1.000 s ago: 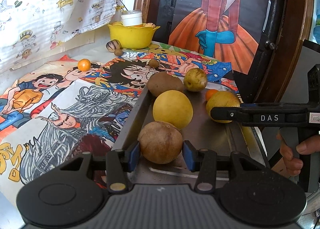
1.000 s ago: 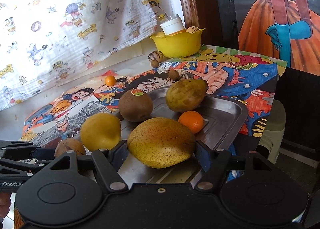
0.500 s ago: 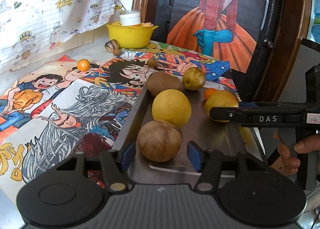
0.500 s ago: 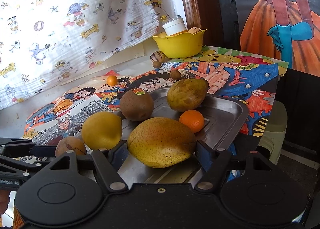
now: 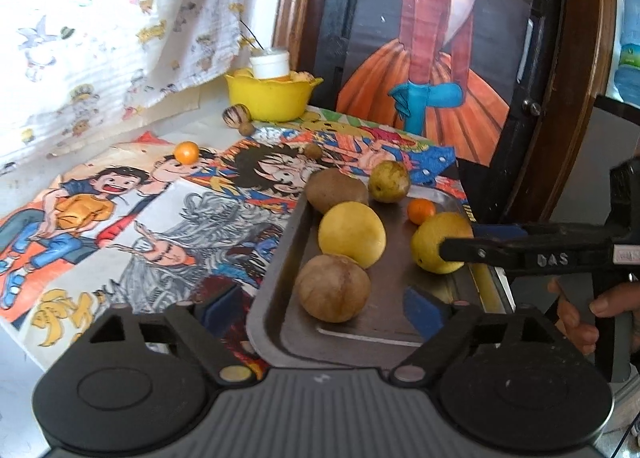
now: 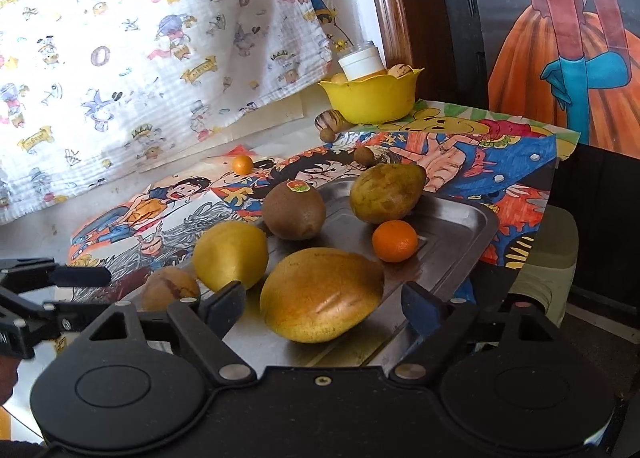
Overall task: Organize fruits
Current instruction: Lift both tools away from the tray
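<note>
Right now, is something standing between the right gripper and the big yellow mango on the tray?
Nothing visible does. The mango lies on the metal tray directly ahead of the open right gripper, between its blue pads, which do not touch it.

wall: cartoon-print cloth [image 6: 140,58] | right: wood-framed painting [image 5: 440,58] | daylight

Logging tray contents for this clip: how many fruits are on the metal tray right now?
6 on the metal tray: brown round fruit nearest left, yellow round fruit behind it, kiwi, green-brown mango at back, small orange, big yellow mango in front. None seems hidden.
</note>
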